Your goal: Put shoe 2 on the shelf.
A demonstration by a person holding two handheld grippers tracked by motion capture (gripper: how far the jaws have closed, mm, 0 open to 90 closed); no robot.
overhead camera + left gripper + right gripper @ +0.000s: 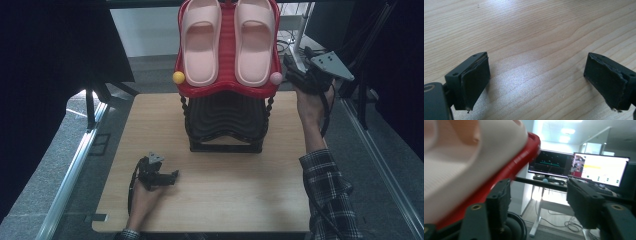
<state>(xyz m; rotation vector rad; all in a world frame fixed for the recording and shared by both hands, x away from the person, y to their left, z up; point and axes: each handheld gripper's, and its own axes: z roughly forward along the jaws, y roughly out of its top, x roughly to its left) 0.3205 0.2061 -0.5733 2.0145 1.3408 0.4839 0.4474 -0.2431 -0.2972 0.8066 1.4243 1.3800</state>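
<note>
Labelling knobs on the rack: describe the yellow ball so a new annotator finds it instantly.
Start at the two-tier shoe rack standing at the far middle of the wooden table. Its red top shelf carries a pair of pink slippers. The yellow ball caps that shelf's front corner on the left-gripper side; its twin on the opposite corner, the pink ball, differs in colour.

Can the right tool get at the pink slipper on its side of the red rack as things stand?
Probably yes: the right tool is open beside the red rack, near that slipper, with nothing between.
</note>
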